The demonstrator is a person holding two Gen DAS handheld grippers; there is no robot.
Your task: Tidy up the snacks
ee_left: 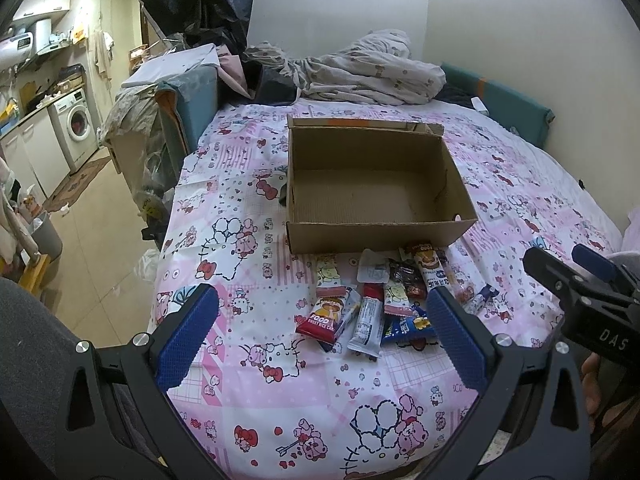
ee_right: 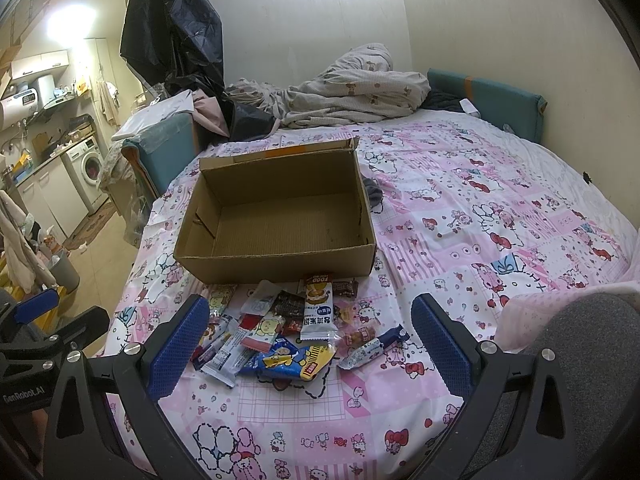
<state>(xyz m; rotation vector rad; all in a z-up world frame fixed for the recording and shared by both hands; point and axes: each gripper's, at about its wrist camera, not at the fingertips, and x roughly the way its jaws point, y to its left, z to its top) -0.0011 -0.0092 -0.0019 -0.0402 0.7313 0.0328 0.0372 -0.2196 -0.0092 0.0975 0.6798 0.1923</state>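
Observation:
An open, empty cardboard box (ee_left: pixel 304 184) stands on the pink cartoon-print bed sheet (ee_left: pixel 320 400); it also shows in the right wrist view (ee_right: pixel 200 216). A pile of several wrapped snacks (ee_left: pixel 384 300) lies just in front of the box, also in the right wrist view (ee_right: pixel 288 328). My left gripper (ee_left: pixel 324 320) is open and empty, hovering just short of the pile. My right gripper (ee_right: pixel 308 332) is open and empty, held over the near side of the pile. The right gripper also shows at the right edge of the left wrist view (ee_left: pixel 576 276).
A crumpled quilt (ee_left: pixel 372 68) and clothes lie at the head of the bed. A teal headboard (ee_left: pixel 512 104) runs along the wall. The bed's left edge drops to a tiled floor (ee_left: pixel 92 240) with a washing machine (ee_left: pixel 76 124) and clutter beyond.

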